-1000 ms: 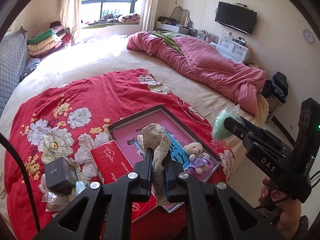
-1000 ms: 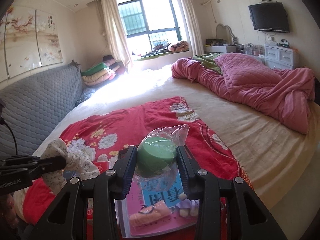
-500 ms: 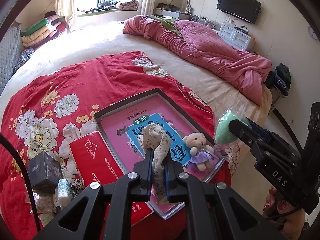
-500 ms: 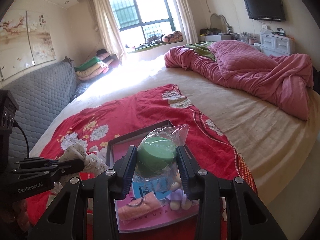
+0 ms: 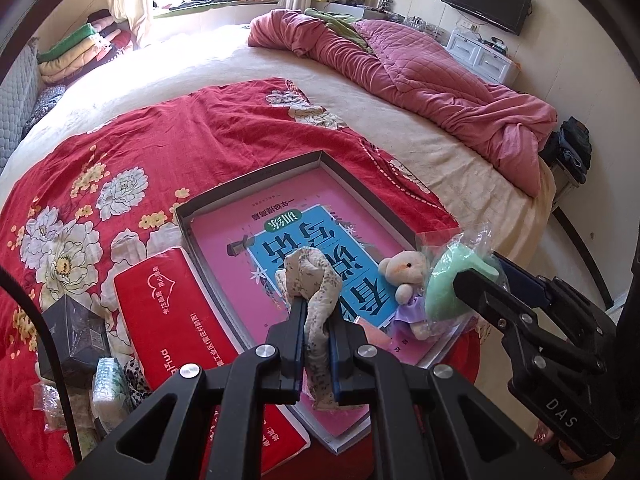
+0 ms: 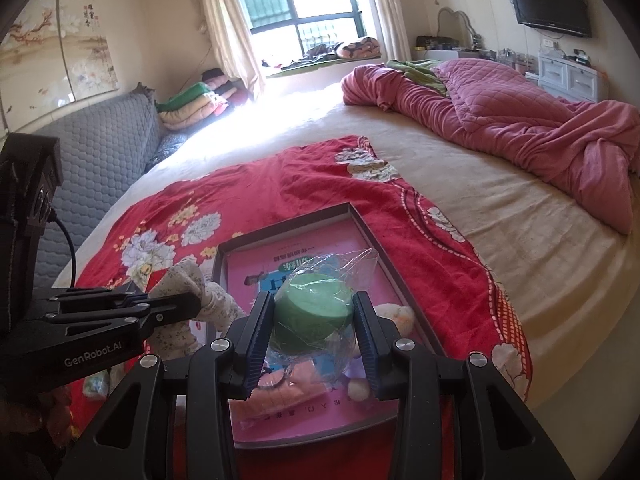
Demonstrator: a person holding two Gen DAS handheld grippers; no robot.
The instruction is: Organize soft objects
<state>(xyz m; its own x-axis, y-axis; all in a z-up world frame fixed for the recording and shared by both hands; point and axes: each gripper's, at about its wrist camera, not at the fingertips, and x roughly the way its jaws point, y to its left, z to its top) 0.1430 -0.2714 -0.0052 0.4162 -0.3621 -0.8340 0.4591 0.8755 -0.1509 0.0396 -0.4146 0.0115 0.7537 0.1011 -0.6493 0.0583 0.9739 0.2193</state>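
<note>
Both grippers carry loads over the near end of the shallow grey box that lies on the red floral blanket at the near edge of the bed. Our left gripper is clamped tight on a speckled cream fabric piece, a limp, knotted strip whose long axis runs along the fingers, its loop poking out beyond the tips. Our right gripper is closed on a green foam round in a clear plastic bag, squat and cylindrical, with loose wrap flaring above it.

What the next move turns on, we judge, is that the box floor sits directly below and slightly ahead of both tools. Its long axis runs away from us toward the far edge of the bed. The left hand hangs over the box's middle; the right hangs over its near right corner, nearer the small plush bear lying there.

A pink and blue booklet lines the box floor. Outside the box's left wall lie a red tissue pack and a dark box.
</note>
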